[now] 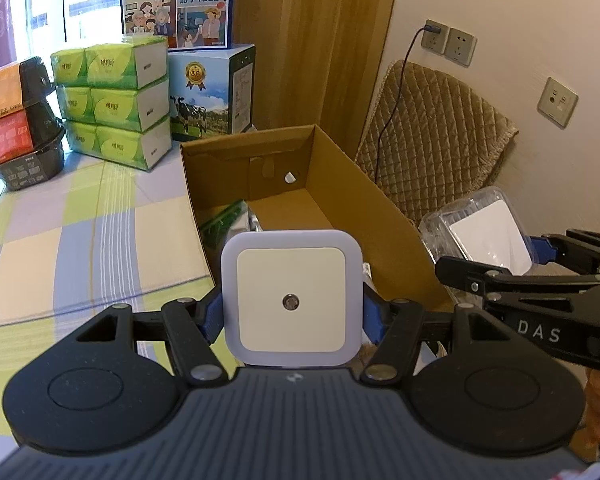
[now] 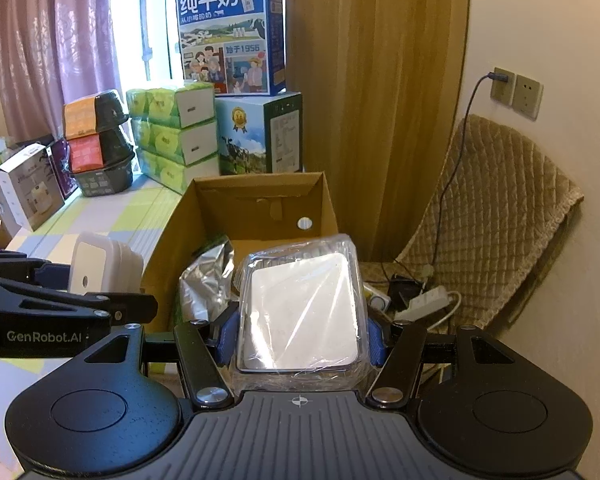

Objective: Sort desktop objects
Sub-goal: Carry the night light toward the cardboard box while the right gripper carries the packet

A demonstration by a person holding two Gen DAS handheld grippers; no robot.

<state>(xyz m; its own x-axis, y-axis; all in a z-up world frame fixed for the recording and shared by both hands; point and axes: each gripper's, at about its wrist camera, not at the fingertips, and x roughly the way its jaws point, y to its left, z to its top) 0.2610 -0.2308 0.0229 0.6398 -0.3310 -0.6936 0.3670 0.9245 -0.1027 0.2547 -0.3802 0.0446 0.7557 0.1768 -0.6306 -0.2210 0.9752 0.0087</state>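
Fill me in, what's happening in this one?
A person is holding a gripper in each hand near an open cardboard box on a checked tabletop. The left gripper is shut on a square white night light. The right gripper is shut on a clear plastic package with a white item inside. The box already holds a silver foil bag and something green. Neither held item is in the box yet.

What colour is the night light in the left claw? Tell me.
Cream face, pale lilac-white rim; night light, clearest in the left wrist view.
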